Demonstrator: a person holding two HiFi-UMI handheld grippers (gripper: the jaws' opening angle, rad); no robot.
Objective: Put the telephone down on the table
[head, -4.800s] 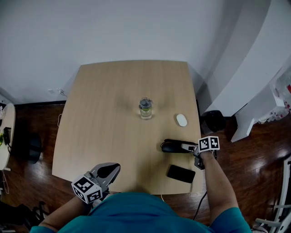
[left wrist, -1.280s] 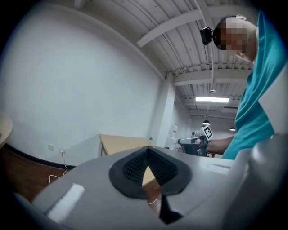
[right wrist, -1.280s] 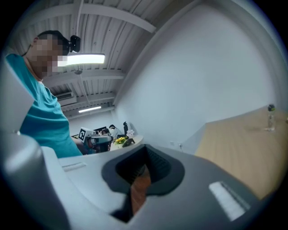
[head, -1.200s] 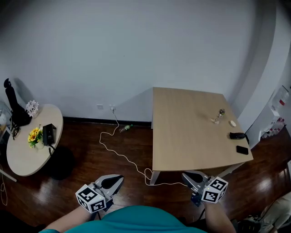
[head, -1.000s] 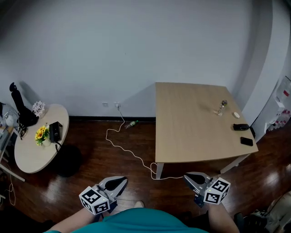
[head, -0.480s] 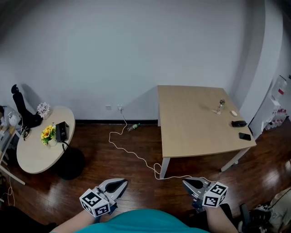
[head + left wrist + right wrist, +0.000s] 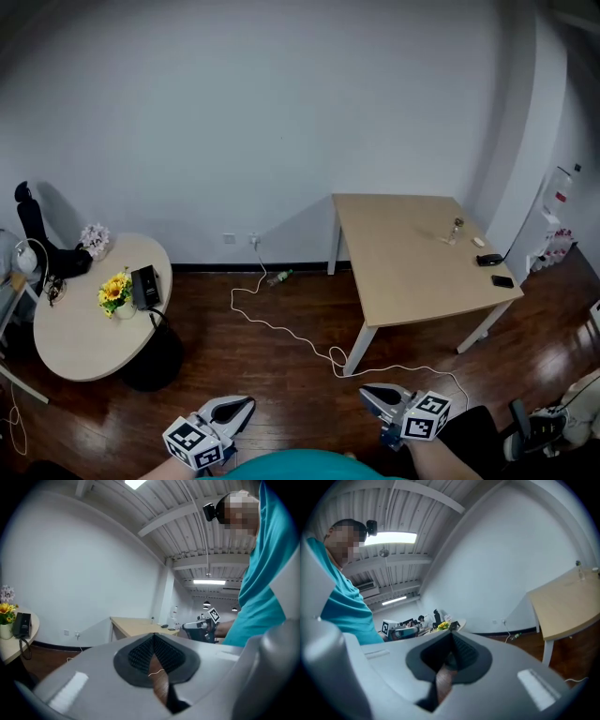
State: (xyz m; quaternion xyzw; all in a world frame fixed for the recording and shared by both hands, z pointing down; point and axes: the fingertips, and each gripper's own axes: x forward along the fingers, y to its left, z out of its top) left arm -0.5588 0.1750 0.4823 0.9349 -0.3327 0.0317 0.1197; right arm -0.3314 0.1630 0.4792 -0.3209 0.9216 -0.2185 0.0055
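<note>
A black handset-like thing (image 7: pixel 487 260) and a flat dark mobile phone (image 7: pixel 502 281) lie near the right edge of the square wooden table (image 7: pixel 403 272), far from both grippers. A black desk telephone (image 7: pixel 145 286) with a cord sits on the round table (image 7: pixel 84 337) at the left. My left gripper (image 7: pixel 236 406) and right gripper (image 7: pixel 371 396) hang low over the wooden floor, both shut and empty. The left gripper (image 7: pixel 153 637) looks towards the square table (image 7: pixel 136 623); the right gripper (image 7: pixel 451 637) faces the round table (image 7: pixel 452 624).
A small bottle (image 7: pixel 455 230) and a white mouse (image 7: pixel 479 242) also stand on the square table. Yellow flowers (image 7: pixel 114 292) sit on the round table. A white cable (image 7: pixel 281 328) snakes across the dark floor from a wall socket. A water dispenser (image 7: pixel 553 220) stands far right.
The square table has shrunk and slid further away to the right, and the round table has come fully into view. Both grippers have drawn back over the floor, still shut and empty.
</note>
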